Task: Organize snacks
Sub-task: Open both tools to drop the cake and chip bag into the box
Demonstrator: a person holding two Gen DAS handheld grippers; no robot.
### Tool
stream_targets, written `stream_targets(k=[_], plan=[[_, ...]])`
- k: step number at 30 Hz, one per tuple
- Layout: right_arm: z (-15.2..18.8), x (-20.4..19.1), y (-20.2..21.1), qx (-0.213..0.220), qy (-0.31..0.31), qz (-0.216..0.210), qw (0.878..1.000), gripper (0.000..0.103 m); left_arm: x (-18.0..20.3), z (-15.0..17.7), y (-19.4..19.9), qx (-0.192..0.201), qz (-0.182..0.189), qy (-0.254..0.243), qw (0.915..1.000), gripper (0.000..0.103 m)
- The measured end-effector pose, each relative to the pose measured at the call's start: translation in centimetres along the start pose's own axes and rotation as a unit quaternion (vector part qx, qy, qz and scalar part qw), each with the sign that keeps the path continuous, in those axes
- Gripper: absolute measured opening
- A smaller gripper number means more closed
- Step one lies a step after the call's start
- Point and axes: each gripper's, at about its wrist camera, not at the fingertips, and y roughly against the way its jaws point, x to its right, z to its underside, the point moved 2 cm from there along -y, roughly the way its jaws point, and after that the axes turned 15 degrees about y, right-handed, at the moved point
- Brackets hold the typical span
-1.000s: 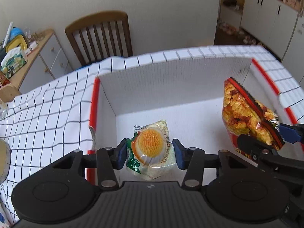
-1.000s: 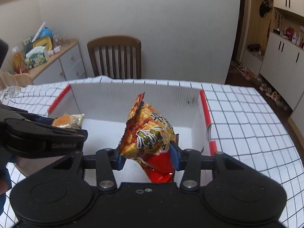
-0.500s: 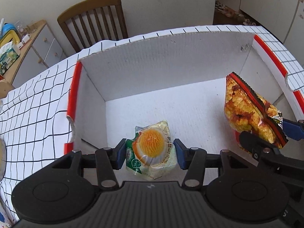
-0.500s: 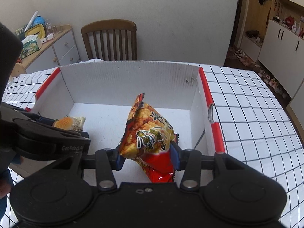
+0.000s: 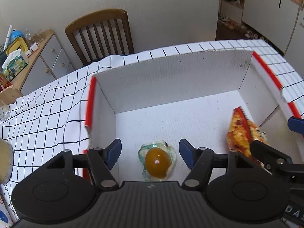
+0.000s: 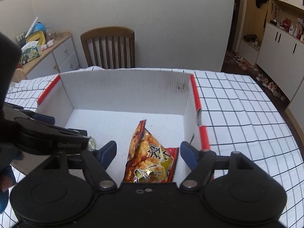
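A white cardboard box (image 5: 171, 79) with red rim edges sits on the checked tablecloth; it also shows in the right wrist view (image 6: 125, 89). A small clear packet with an orange-yellow cake (image 5: 157, 161) lies on the box floor between the open fingers of my left gripper (image 5: 149, 153). An orange and red snack bag (image 6: 150, 157) lies on the box floor between the open fingers of my right gripper (image 6: 148, 153); it also shows at the right of the left wrist view (image 5: 241, 133). Neither gripper touches its snack.
A wooden chair (image 5: 100, 34) stands behind the table. A sideboard with boxes and tissues (image 5: 22, 57) is at the far left. White cupboards (image 6: 281, 43) stand at the right. A round tan object (image 5: 4, 163) sits on the tablecloth left of the box.
Both grippers have opened and let go. The cake packet and the snack bag dropped from the fingers onto the box floor. Both grippers have drawn back and up a little.
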Motion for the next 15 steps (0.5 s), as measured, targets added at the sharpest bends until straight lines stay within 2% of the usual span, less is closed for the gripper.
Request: stream_targets(k=[8,15], plan=[[0.3,0.4,3.6,0.022,-0.005,0.011,1.0,0.08,-1.0,0.5,4.0,0.024,0.01,0.015,0.9996,0.067],[-0.1,0.4,8.0,0.06,-0.011,0.017,0.998,0.086,-1.7,1.5,8.6,0.053,0.02,0.023,0.9981,0.067]])
